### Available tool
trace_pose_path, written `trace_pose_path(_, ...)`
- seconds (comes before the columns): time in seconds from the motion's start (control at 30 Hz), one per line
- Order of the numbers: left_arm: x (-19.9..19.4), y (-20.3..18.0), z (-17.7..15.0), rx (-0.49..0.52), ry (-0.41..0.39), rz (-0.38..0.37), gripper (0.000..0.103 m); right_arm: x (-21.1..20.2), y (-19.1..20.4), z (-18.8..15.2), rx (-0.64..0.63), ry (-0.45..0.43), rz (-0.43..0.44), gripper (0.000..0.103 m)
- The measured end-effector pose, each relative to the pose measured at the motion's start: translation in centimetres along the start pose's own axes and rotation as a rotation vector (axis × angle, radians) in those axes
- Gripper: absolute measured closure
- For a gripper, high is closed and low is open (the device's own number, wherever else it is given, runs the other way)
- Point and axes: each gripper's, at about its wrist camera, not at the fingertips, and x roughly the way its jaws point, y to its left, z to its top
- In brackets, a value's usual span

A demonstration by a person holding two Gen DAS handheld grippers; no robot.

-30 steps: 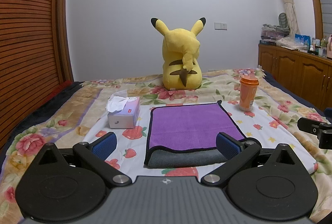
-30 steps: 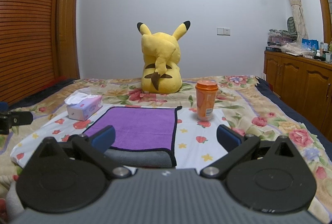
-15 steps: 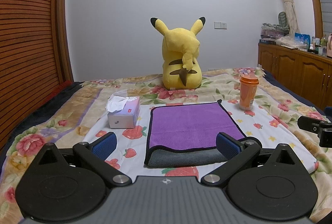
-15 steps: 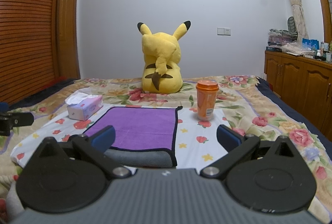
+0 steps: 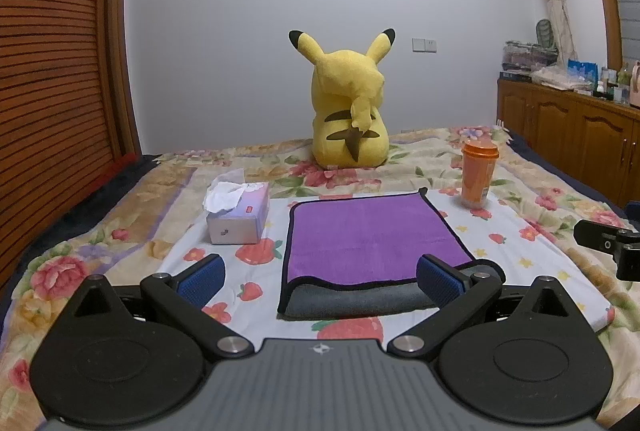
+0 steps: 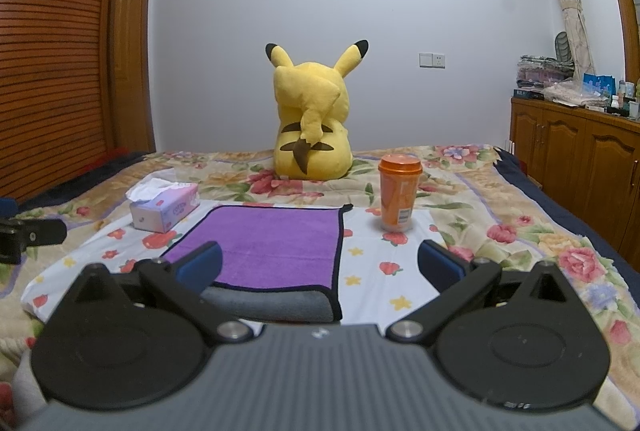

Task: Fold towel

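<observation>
A purple towel (image 5: 372, 235) with black edging and a grey underside lies flat on the bed, folded over, its fold nearest me. It also shows in the right wrist view (image 6: 272, 247). My left gripper (image 5: 320, 281) is open and empty, held just short of the towel's near edge. My right gripper (image 6: 320, 267) is open and empty, held near the towel's near right corner. Each gripper's tip shows at the edge of the other's view.
A tissue box (image 5: 236, 215) stands left of the towel. An orange cup (image 5: 478, 175) stands to its right. A yellow plush toy (image 5: 348, 111) sits behind. A wooden cabinet (image 5: 568, 143) lines the right wall. The bedspread (image 5: 120, 231) is floral.
</observation>
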Motion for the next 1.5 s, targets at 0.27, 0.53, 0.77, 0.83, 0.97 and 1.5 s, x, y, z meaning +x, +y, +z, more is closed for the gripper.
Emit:
trace_pose_path(0.27, 1.1, 0.2, -1.2, 0.011, 0.049, -0.011, 0.000, 0.4, 0.0, -0.1, 0.005, 0.018, 0.000, 0.000)
trace_pose_path(0.53, 1.9, -0.2, -1.4, 0.033, 0.095, -0.020, 0.000, 1.0, -0.1, -0.3, -0.003, 0.044, -0.005, 0.000)
trace_pose_path(0.77, 2.6, -0.4, -1.4, 0.041, 0.140, -0.036, 0.000, 1.7, -0.2, -0.5, 0.000, 0.069, -0.016, 0.000)
trace_pose_path(0.83, 2.8, -0.5, -1.5, 0.042, 0.150, -0.043, 0.000, 2.0, -0.1, -0.6, -0.003, 0.075, -0.018, 0.000)
trace_pose_path(0.97, 3.2, -0.7, -1.4, 0.041, 0.169, -0.053, 0.000, 2.4, -0.1, -0.6, -0.005, 0.081, -0.017, 0.000)
trace_pose_path(1.5, 6.8, -0.8, -1.4, 0.077, 0.245, -0.073, 0.000, 5.1, -0.6, -0.5, 0.019, 0.130, 0.035, 0.000)
